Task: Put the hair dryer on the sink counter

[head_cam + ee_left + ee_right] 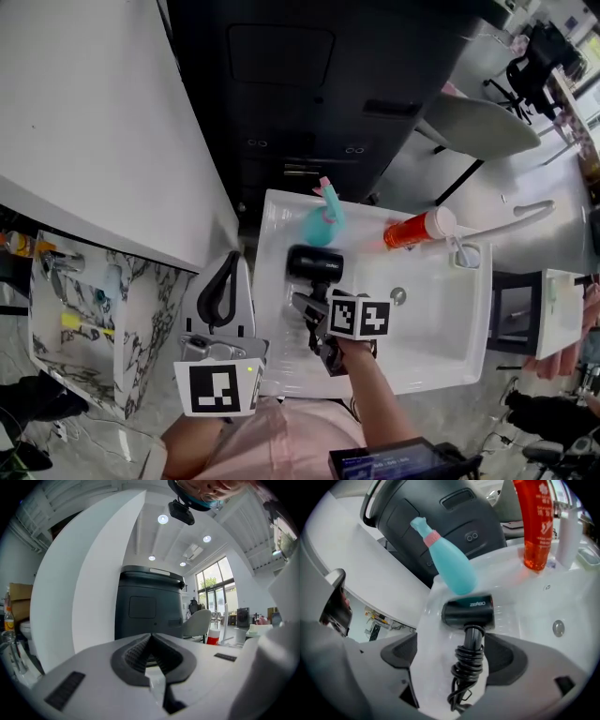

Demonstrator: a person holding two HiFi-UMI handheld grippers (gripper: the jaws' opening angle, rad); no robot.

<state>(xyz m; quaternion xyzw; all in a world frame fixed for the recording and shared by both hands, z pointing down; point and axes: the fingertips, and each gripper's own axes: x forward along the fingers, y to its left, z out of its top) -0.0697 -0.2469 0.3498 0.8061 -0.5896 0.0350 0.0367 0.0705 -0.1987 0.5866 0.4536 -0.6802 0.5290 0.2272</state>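
Observation:
The black hair dryer (314, 263) lies on the flat left ledge of the white sink (441, 349), its cord wound round the handle. In the right gripper view the hair dryer (468, 612) lies with its handle pointing back between my jaws. My right gripper (309, 316) (454, 657) stands wide open just above it, and neither of its pads (507, 659) touches the handle. My left gripper (221, 289) (151, 638) hovers left of the sink, shut and empty, pointing level toward a dark cabinet.
A teal bottle (324, 222) (451, 565) stands right behind the dryer's head. Along the sink's back edge are an orange bottle (413, 230) (534, 527), a white cup (466, 253) and the faucet (514, 219). The drain (398, 296) sits in the basin. A white wall panel (103, 122) runs along the left.

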